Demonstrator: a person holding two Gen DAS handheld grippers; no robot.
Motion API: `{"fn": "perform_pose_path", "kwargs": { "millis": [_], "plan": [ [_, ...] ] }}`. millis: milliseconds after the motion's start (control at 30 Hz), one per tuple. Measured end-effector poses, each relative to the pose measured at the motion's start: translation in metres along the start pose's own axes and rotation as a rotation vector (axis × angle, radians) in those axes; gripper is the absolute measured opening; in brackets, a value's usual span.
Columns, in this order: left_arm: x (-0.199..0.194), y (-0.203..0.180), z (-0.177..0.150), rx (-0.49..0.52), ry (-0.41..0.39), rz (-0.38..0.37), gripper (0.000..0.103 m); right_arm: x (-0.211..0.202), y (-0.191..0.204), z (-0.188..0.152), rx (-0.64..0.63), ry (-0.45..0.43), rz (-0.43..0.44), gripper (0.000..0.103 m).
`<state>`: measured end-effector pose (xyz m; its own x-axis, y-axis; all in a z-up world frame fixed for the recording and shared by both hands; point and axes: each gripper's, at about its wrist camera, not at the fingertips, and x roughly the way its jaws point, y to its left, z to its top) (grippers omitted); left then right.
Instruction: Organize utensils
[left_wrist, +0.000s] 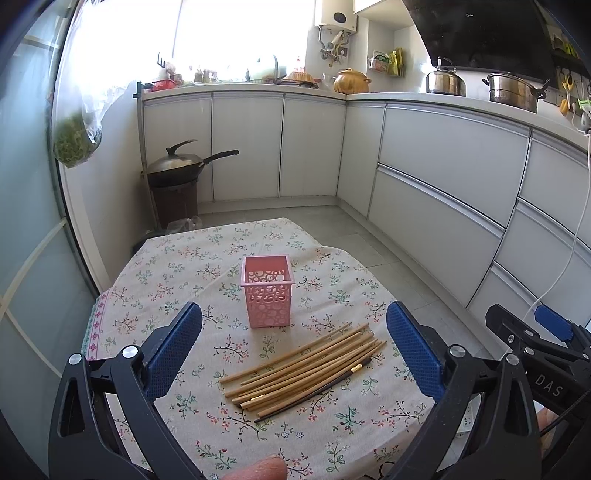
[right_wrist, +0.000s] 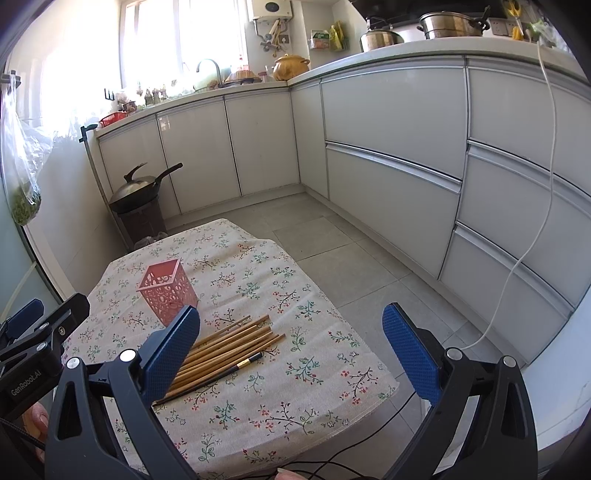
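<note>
Both the left gripper (left_wrist: 293, 354) and right gripper (right_wrist: 291, 350) gaped wide, empty, above chopsticks (left_wrist: 303, 365) below the frame-centre pink holder (left_wrist: 266, 291)

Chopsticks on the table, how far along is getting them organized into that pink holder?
Nothing looks done yet: the pink holder stands upright and appears empty. All the chopsticks, the bamboo ones and one dark one, lie loose on the floral tablecloth in front of it. Nothing is in hand: the left gripper and right gripper are both open, above the table. Left: picking up the chopsticks and standing them in the holder.
</note>
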<state>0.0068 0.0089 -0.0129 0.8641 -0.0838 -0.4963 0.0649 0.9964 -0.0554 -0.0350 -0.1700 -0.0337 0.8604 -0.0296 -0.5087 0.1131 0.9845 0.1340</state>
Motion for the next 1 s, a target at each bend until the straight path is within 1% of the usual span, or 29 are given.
{"fn": "perform_pose_path", "kwargs": {
  "millis": [1000],
  "plan": [
    [0.0024,0.0004,-0.0015,0.002,0.007,0.001,0.096,0.0015,0.0008,0.0008,0.004,0.016,-0.003,0.096]
  ]
}}
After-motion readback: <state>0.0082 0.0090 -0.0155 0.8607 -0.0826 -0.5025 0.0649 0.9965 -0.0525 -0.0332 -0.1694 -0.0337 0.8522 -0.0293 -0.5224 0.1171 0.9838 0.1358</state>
